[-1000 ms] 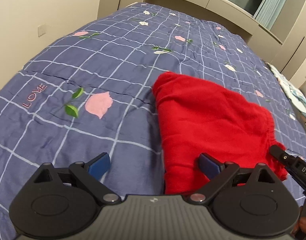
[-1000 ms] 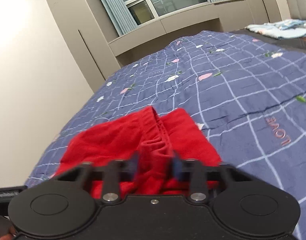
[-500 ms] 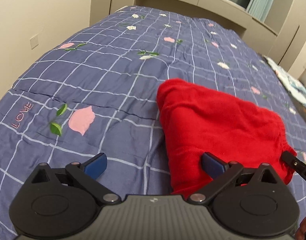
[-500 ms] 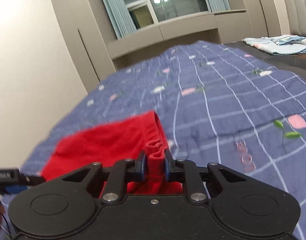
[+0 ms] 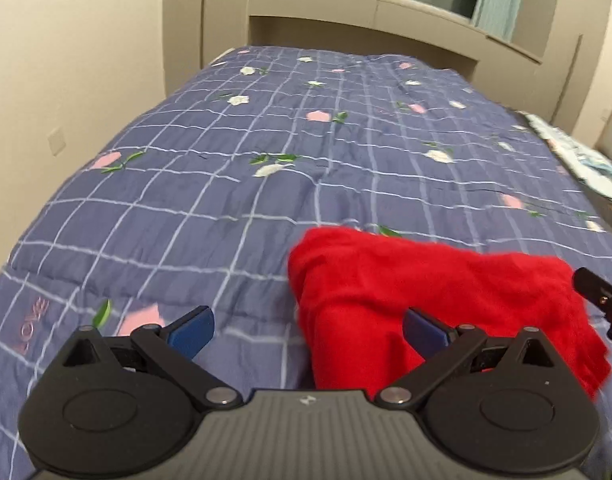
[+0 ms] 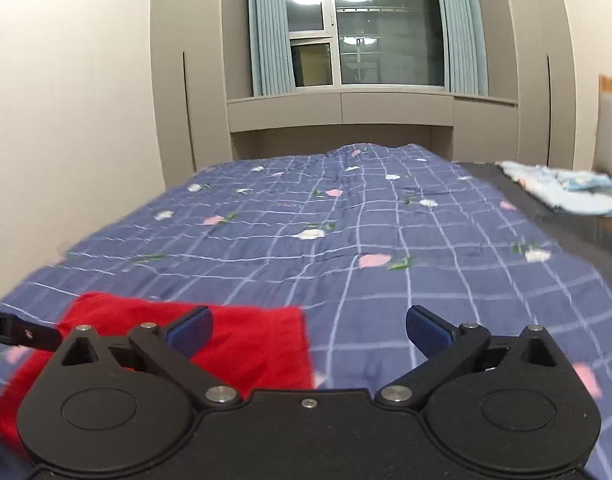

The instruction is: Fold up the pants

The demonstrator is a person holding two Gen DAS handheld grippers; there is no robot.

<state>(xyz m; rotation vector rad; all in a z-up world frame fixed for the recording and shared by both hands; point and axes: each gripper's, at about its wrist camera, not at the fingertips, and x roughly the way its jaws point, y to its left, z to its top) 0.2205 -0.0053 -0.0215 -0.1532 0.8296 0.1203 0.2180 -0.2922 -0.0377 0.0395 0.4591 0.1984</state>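
Note:
The red pants (image 5: 426, 280) lie folded in a compact bundle on the blue checked bedspread (image 5: 266, 184). My left gripper (image 5: 308, 326) is open and empty, its right finger over the bundle's near left edge. In the right wrist view the red pants (image 6: 246, 340) lie flat at the lower left. My right gripper (image 6: 308, 326) is open and empty, its left finger over the pants and its right finger over bare bedspread (image 6: 386, 248). The right gripper's tip (image 5: 594, 286) shows at the left wrist view's right edge.
The bed runs to a beige built-in cabinet and window (image 6: 366, 40) at the far end. A wall (image 5: 66, 80) borders the left side. A folded light blue cloth (image 6: 566, 190) lies on a dark surface at the right.
My right gripper was shut on the pants' waistband and has opened and let go. Both grippers have tilted up and drawn back. The pants now lie flat.

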